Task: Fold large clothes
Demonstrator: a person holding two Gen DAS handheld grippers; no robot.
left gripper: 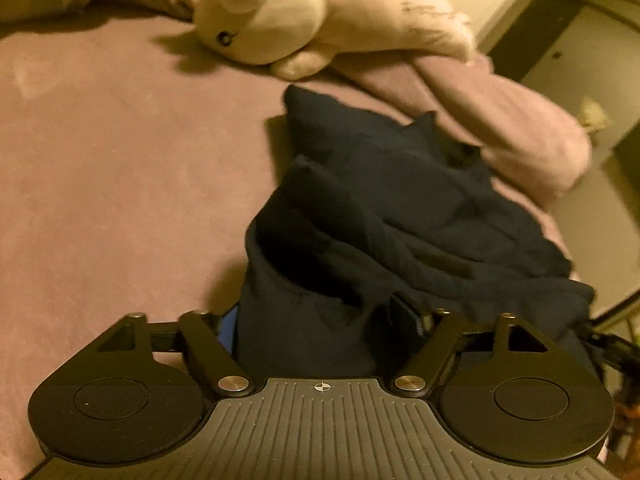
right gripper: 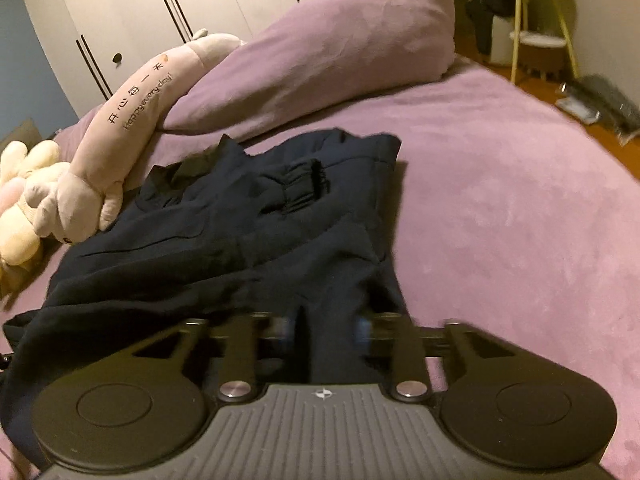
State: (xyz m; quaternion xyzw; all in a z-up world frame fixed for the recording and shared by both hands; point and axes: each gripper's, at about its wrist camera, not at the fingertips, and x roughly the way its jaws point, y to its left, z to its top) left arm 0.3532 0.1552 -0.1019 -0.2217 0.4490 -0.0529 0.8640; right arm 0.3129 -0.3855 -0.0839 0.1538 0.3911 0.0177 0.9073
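A bed under a mauve plush cover fills the room's middle; every place below is given relative to the dark navy garment lying on it.

Nearest, the left gripper stands at the garment's near edge. Its jaws are wide apart, the cloth bulging up between them; one blue pad shows at the cloth's left side, and whether either pad presses on the cloth cannot be told.

The right gripper is at the garment's near right corner. Its jaws stand narrow, drawn in on a bunched fold of the navy cloth that runs between the two blurred fingers; the pads appear to pinch that fold.

The garment itself is heavy, dark and rumpled, folded over in thick layers, with a ribbed cuff lying on top toward its far end. Its right edge runs fairly straight; its left side spreads loosely.

Just beyond the garment's far left edge lies a long pale plush toy with printed lettering, its paw near the cloth. A cream plush toy lies left of that. Behind the garment's far edge a mauve pillow is propped. Farther still stand white wardrobe doors, and to the far right a yellow-legged stand on the floor.
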